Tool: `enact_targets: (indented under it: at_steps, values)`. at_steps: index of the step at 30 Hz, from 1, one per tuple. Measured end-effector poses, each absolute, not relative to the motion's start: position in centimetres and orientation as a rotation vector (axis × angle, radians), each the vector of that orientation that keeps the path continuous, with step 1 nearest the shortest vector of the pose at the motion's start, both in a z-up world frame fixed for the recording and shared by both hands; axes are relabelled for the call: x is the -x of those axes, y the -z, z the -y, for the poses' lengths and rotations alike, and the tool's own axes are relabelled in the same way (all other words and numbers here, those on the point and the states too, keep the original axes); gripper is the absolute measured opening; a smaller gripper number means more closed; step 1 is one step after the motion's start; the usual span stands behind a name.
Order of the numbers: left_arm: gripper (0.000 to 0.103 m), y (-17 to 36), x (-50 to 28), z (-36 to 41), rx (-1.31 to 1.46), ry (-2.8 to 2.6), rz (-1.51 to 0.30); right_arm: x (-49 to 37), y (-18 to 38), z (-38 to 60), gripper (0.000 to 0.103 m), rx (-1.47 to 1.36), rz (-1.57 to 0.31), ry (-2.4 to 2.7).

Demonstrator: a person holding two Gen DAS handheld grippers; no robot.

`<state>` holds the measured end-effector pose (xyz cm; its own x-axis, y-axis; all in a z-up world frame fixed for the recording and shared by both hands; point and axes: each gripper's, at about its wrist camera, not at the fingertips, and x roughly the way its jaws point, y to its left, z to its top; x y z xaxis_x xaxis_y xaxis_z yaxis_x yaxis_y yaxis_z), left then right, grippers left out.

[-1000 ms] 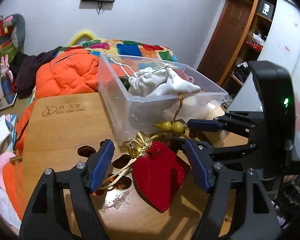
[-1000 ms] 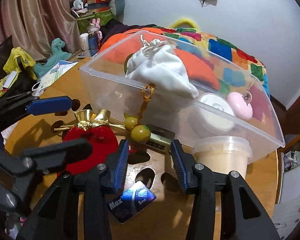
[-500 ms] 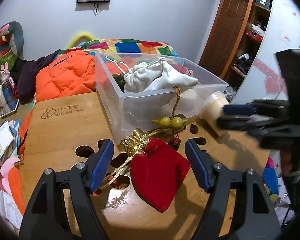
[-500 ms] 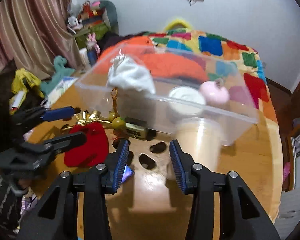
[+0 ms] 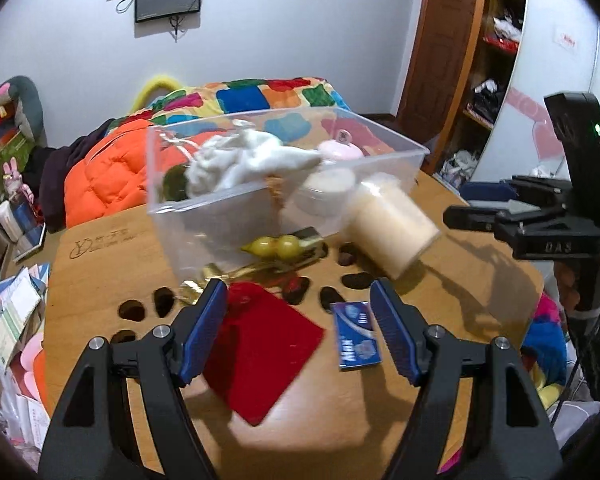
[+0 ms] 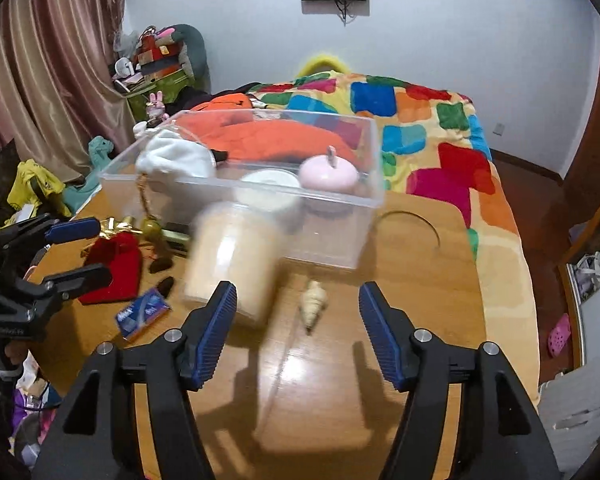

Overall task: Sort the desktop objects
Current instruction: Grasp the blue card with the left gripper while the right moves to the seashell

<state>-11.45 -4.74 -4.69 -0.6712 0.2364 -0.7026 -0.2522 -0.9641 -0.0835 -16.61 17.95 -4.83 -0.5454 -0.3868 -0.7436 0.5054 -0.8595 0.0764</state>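
Clear plastic bin (image 5: 204,216): rectangular and open-topped, stands on the wooden table (image 5: 100,272) at its far side.
Bin contents: white drawstring pouch (image 5: 244,160) heaped at one end; a pink round case (image 6: 328,174) and a white round lidded tub (image 6: 270,184) at the other end.
Cream jar (image 6: 232,256): translucent cylinder with pale contents, blurred, tilted on the table just in front of the bin's near wall; in the left wrist view it leans at a slant (image 5: 392,224).
Red velvet pouch (image 5: 260,348): lies flat on the table with a gold tie at its neck.
Gourd charm (image 5: 276,246): two yellow-green beads on a brown cord that runs up over the bin rim; rests against the bin's near wall.
Blue card (image 5: 356,334): printed, lies flat beside the red velvet pouch.
Small shell (image 6: 314,302): cream spiral, lies on bare wood to the right of the cream jar.
Left gripper (image 5: 300,328): jaws wide apart, blue pads either side of the red velvet pouch and blue card, above them, gripping nothing.
Right gripper (image 6: 296,330): jaws opening, pads well apart; the cream jar sits just ahead of the left pad and partly overlaps it, and nothing is pressed between them.
Table surface: light wood with a printed logo and a scatter of dark oval cut-outs.
Surroundings: orange padded jacket (image 5: 112,172) and a patchwork quilt (image 6: 420,128) on the bed behind the table.
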Motion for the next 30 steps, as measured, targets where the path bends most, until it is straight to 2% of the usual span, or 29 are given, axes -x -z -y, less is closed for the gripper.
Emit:
enact_targets:
  at_steps: [6,10,13,14,18,28,30]
  values:
    - [0.073,5.4,11.6,1.8,1.14,-2.623,-0.066,17.7,5.9,-20.8,0.059,-1.093,-0.187,2.366]
    - [0.072,6.0,12.1,0.6,1.175,-2.596,-0.064,18.4,7.6,-19.6,0.054,-1.126,-0.22,2.276]
    - [0.052,6.1,12.0,0.1,1.172,-2.56,-0.062,18.9,8.3,-18.9,0.047,-1.13,-0.214,2.233]
    - [0.05,6.2,12.0,0.0,1.175,-2.549,-0.062,19.2,8.6,-18.5,0.046,-1.138,-0.216,2.216]
    - [0.047,6.8,12.2,-0.1,1.212,-2.54,-0.068,19.6,9.2,-17.9,0.038,-1.141,-0.236,2.202]
    - [0.047,7.7,11.5,0.6,1.27,-2.573,-0.082,19.6,9.6,-17.8,0.036,-1.142,-0.235,2.195]
    - [0.047,7.7,11.2,0.6,1.269,-2.575,-0.097,19.6,9.6,-17.6,0.029,-1.131,-0.237,2.196]
